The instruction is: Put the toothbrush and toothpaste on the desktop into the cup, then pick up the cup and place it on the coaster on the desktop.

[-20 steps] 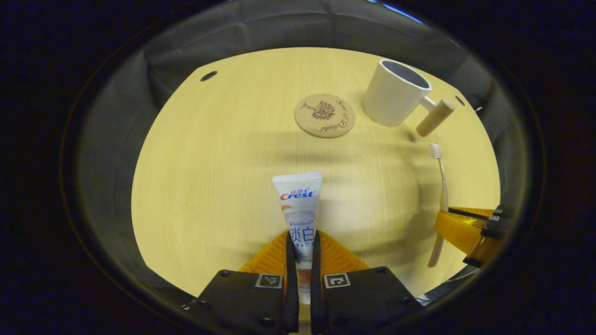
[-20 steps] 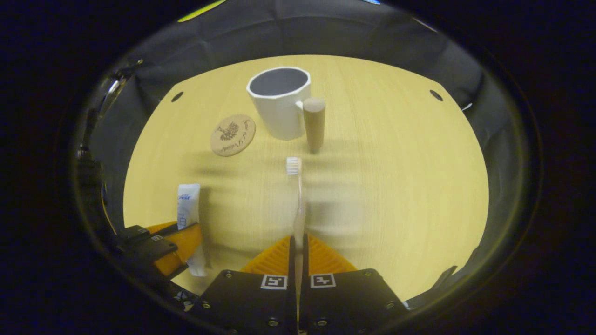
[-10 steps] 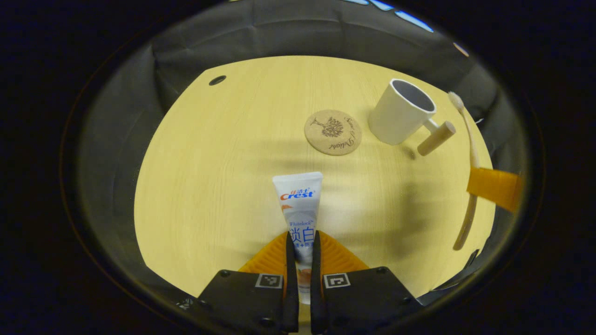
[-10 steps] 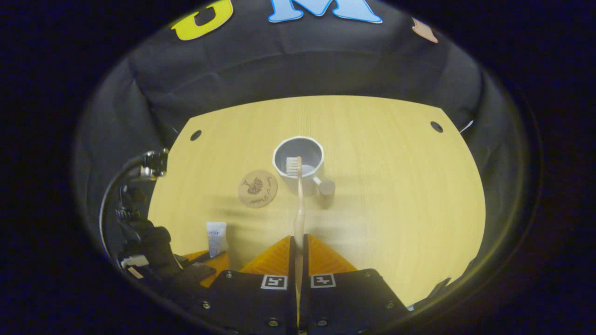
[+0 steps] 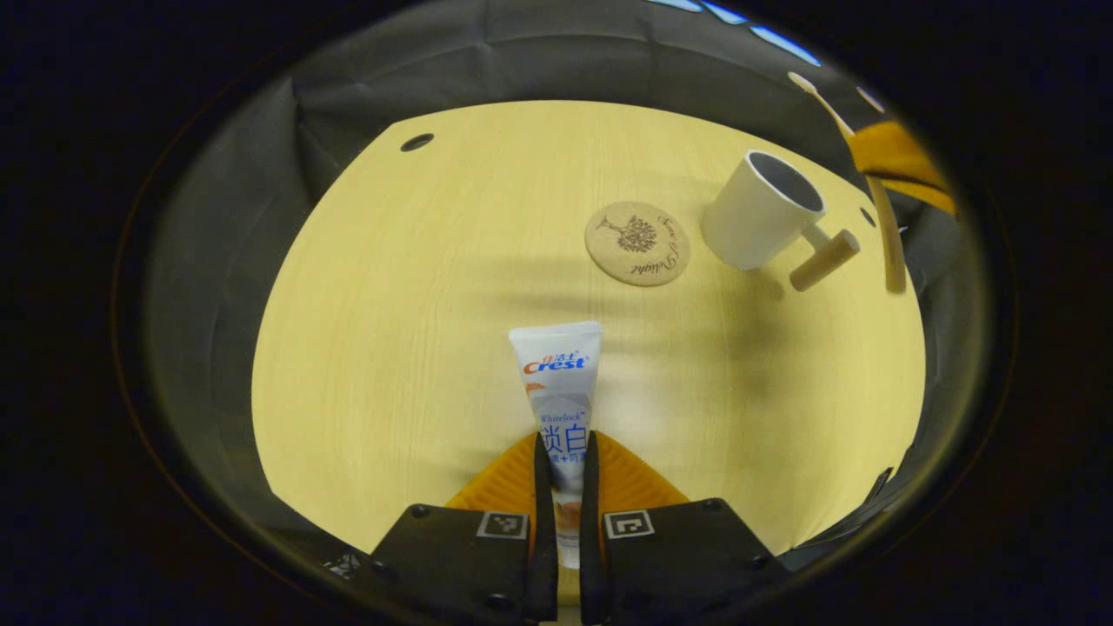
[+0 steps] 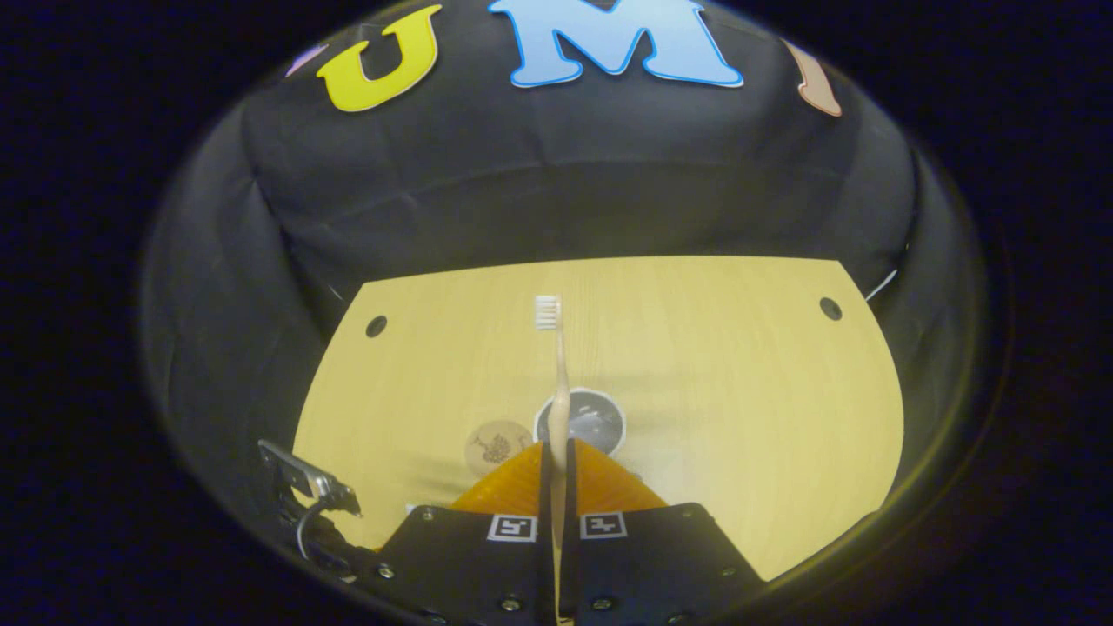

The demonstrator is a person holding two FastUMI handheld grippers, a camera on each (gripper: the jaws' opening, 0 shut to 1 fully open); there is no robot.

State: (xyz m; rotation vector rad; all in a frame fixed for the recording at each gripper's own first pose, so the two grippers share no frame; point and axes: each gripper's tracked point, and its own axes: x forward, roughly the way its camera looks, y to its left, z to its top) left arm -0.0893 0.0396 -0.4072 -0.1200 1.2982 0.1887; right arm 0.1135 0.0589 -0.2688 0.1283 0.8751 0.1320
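Observation:
My left gripper [image 5: 566, 452] is shut on the lower part of a white toothpaste tube [image 5: 559, 382], which lies flat on the wooden desktop [image 5: 417, 296]. A round cork coaster [image 5: 637, 243] sits farther off, with the white cup [image 5: 763, 211] and its wooden handle to its right. High above the cup, my right gripper [image 5: 896, 156] holds the toothbrush [image 5: 878, 204]. In the right gripper view, that gripper [image 6: 557, 452] is shut on the toothbrush [image 6: 556, 365], bristles pointing away. The cup [image 6: 591, 422] and coaster [image 6: 496, 445] lie far below it.
The booth's black cloth wall [image 6: 556, 183] rises behind the desktop. Small round holes [image 6: 376, 326] mark the desktop's far corners. A cable and a metal clip [image 6: 304, 482] show at the lower left of the right gripper view.
My right gripper has lifted the toothbrush off the desktop and carried it high over the cup. The left gripper stays shut on the toothpaste, almost still.

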